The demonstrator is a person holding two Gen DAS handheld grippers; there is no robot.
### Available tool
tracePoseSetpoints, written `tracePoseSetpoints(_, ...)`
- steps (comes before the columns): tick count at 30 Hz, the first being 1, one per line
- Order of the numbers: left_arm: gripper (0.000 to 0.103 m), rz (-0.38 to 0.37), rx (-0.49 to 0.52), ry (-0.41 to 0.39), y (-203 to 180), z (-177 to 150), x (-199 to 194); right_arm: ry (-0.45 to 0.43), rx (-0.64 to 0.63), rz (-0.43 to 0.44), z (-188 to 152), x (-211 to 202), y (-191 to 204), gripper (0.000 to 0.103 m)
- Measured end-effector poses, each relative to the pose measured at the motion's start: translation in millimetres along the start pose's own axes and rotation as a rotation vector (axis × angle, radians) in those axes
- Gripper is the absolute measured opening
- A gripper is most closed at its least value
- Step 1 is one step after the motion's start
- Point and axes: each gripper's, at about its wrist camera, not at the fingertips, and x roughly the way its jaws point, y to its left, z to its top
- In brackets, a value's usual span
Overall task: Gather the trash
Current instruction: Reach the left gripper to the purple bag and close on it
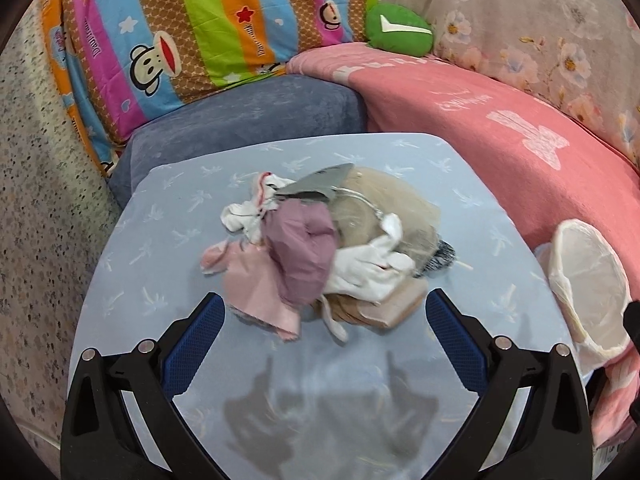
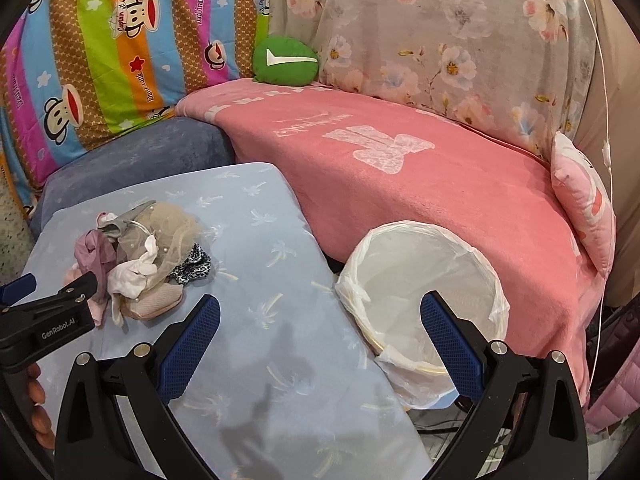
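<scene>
A pile of crumpled scraps (image 1: pixel 320 240) lies on the light blue table (image 1: pixel 168 280): mauve cloth, white tissue, pink pieces, beige netting, a patterned piece. My left gripper (image 1: pixel 326 310) is open, just in front of the pile, fingers either side of its near edge, holding nothing. The pile also shows in the right wrist view (image 2: pixel 140 256), with my left gripper's finger beside it. My right gripper (image 2: pixel 320 312) is open and empty, hovering between the table edge and the white-lined trash bin (image 2: pixel 424 300). The bin also shows in the left wrist view (image 1: pixel 588 284).
A pink blanket (image 2: pixel 420 184) covers the sofa behind the table and bin. A blue cushion (image 1: pixel 248 116), a striped monkey-print quilt (image 1: pixel 180 32), a green plush (image 2: pixel 286 60) and a floral cover (image 2: pixel 460 40) lie behind. A pink pillow (image 2: pixel 584 200) sits right.
</scene>
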Motion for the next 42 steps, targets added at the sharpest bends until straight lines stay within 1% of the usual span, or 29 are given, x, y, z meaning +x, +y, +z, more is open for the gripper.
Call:
tracePoseSetpoints(3, 0.096, 0.003, -0.040, 0.007, 18, 6, 8, 0.000, -0.013, 0.020, 5, 5, 14, 0.097)
tracePoseSetpoints(8, 0.096, 0.005, -0.079, 0.037, 49, 2, 23, -0.005, -0.044, 0.059, 11, 11, 42, 0.097)
tracePoseSetpoints(13, 0.096, -0.015, -0.137, 0.081, 76, -3, 37, 0.005, -0.075, 0.130, 15, 19, 78, 0.097)
tracePoseSetpoints(18, 0.096, -0.019, -0.153, 0.087, 92, -3, 46, 0.019, -0.099, 0.213, 20, 29, 117, 0.097)
tracePoseSetpoints(24, 0.089, -0.052, -0.167, 0.090, 104, -1, 54, 0.035, -0.141, 0.291, 27, 46, 167, 0.097)
tracePoseSetpoints(26, 0.089, -0.056, -0.170, 0.088, 109, 0, 56, 0.049, -0.155, 0.314, 29, 53, 180, 0.090)
tracePoseSetpoints(27, 0.089, -0.057, -0.173, 0.089, 111, 0, 57, 0.056, -0.161, 0.325, 29, 56, 187, 0.088)
tracePoseSetpoints(29, 0.089, -0.064, -0.183, 0.092, 116, 0, 60, 0.070, -0.165, 0.349, 32, 63, 197, 0.079)
tracePoseSetpoints(30, 0.089, -0.065, -0.186, 0.093, 118, 0, 61, 0.080, -0.166, 0.360, 32, 67, 201, 0.076)
tracePoseSetpoints(31, 0.089, -0.065, -0.188, 0.094, 119, -1, 62, 0.095, -0.165, 0.372, 32, 72, 206, 0.071)
tracePoseSetpoints(32, 0.089, -0.064, -0.187, 0.096, 120, -1, 63, 0.108, -0.165, 0.380, 32, 76, 210, 0.063)
tracePoseSetpoints(33, 0.089, -0.062, -0.186, 0.097, 121, -2, 63, 0.125, -0.166, 0.391, 32, 81, 214, 0.059)
tracePoseSetpoints(34, 0.089, -0.062, -0.186, 0.099, 122, -2, 64, 0.138, -0.166, 0.403, 31, 84, 217, 0.047)
tracePoseSetpoints(35, 0.089, -0.064, -0.185, 0.103, 123, -3, 65, 0.150, -0.170, 0.410, 30, 87, 220, 0.033)
tracePoseSetpoints(36, 0.089, -0.067, -0.187, 0.105, 124, -3, 66, 0.160, -0.178, 0.414, 29, 90, 224, 0.024)
tracePoseSetpoints(37, 0.089, -0.072, -0.191, 0.108, 125, -4, 67, 0.166, -0.181, 0.417, 28, 91, 225, 0.007)
tracePoseSetpoints(38, 0.089, -0.079, -0.192, 0.110, 125, -4, 67, 0.167, -0.180, 0.419, 26, 91, 224, 0.002)
tracePoseSetpoints(42, 0.089, -0.113, -0.187, 0.113, 119, -4, 68, 0.139, -0.158, 0.409, 23, 81, 212, 0.000)
